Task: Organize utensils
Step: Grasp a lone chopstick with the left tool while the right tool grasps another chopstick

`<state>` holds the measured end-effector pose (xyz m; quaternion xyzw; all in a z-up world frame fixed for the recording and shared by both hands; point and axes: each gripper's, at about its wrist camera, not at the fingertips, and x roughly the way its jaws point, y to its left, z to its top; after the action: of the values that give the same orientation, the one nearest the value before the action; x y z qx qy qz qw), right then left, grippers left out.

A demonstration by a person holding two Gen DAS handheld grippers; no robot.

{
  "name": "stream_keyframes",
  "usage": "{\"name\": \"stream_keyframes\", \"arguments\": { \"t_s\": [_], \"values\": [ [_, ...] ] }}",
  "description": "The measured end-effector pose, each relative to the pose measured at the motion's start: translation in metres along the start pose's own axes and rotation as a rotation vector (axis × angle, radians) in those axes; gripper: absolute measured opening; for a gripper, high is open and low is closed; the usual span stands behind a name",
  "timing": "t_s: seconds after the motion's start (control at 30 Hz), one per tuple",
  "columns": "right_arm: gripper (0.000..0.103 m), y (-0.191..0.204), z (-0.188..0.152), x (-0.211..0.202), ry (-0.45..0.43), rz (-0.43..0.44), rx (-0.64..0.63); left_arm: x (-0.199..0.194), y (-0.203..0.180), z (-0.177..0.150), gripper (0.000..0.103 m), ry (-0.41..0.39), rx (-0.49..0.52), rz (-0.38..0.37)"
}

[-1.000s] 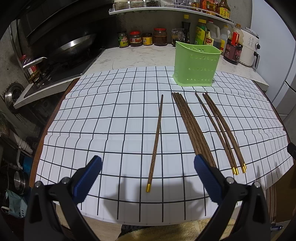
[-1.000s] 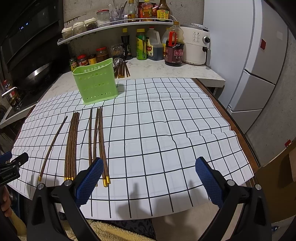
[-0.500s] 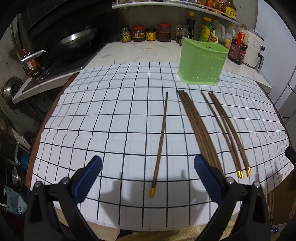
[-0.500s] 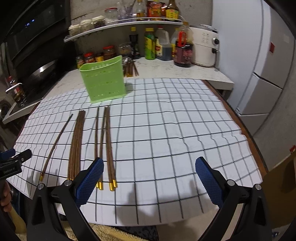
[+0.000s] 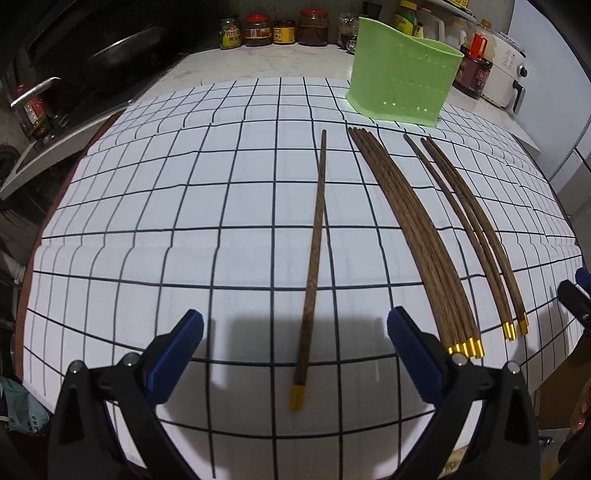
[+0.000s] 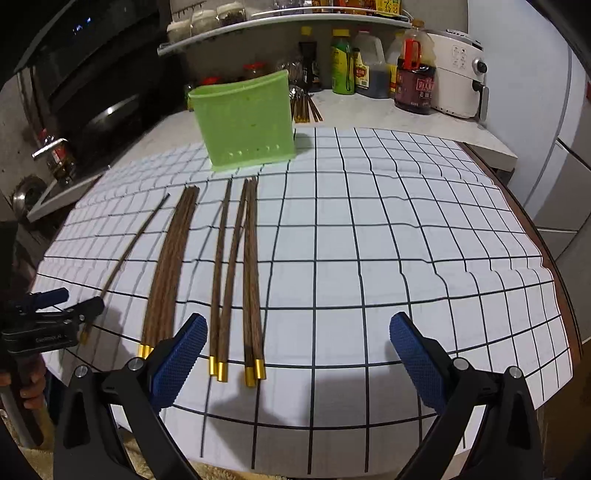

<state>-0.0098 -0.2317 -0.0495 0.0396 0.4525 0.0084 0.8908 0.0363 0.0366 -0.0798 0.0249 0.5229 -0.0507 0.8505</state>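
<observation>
Lying on the checked mat (image 5: pixel 147 206) in front of the green holder (image 5: pixel 404 88), the single chopstick (image 5: pixel 314 258) runs between the spread blue pads of the left gripper (image 5: pixel 295 354), untouched. Beside it, further from the holder's left side, lie a chopstick bundle (image 5: pixel 417 236) and a looser group (image 6: pixel 236 273). The right gripper (image 6: pixel 295 354) gapes wide, empty, over the looser group's gold tips.

Mat: white grid mat (image 5: pixel 147 229) covering the table
Counter: pale worktop (image 5: pixel 266 62) behind the mat
Jars: row of jars (image 5: pixel 273 31) along the counter's back edge
Bottles: sauce bottles (image 6: pixel 373 70) beside a white air fryer (image 6: pixel 456 74)
Shelf: wall shelf (image 6: pixel 280 20) above the bottles
Left: wok (image 5: pixel 125 48) on the stove
Right: grey fridge (image 6: pixel 554 122)
</observation>
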Motion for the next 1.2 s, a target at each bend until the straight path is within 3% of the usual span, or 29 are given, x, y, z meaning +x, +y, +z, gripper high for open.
{"name": "stream_keyframes", "arguments": {
  "t_s": [0.17, 0.23, 0.27, 0.53, 0.7, 0.8, 0.97, 1.2],
  "values": [
    [0.091, 0.004, -0.008, 0.009, 0.006, -0.044, -0.025, 0.009, -0.002, 0.001, 0.097, 0.019, 0.003, -0.01],
    [0.065, 0.007, -0.009, 0.014, 0.02, -0.035, -0.041, 0.012, -0.002, 0.0, 0.097, 0.034, -0.003, -0.031],
    [0.056, 0.009, -0.009, 0.019, 0.039, -0.036, -0.05, 0.014, -0.001, -0.001, 0.097, 0.047, -0.01, -0.037],
    [0.056, 0.022, -0.014, 0.033, 0.074, 0.039, -0.082, 0.019, -0.006, -0.006, 0.097, 0.08, 0.029, 0.021],
    [0.027, 0.021, -0.014, 0.037, 0.086, 0.059, -0.09, 0.018, -0.006, -0.008, 0.097, 0.076, 0.034, 0.025],
    [0.017, 0.019, -0.015, 0.036, 0.081, 0.073, -0.092, 0.017, -0.006, -0.011, 0.097, 0.072, 0.042, 0.019],
    [0.018, 0.011, -0.013, 0.035, 0.069, 0.126, -0.053, 0.019, -0.002, -0.007, 0.098, 0.057, 0.036, 0.022],
    [0.018, 0.017, -0.011, 0.041, 0.08, 0.116, -0.096, 0.024, -0.001, 0.004, 0.098, 0.036, 0.051, 0.018]
  ]
}}
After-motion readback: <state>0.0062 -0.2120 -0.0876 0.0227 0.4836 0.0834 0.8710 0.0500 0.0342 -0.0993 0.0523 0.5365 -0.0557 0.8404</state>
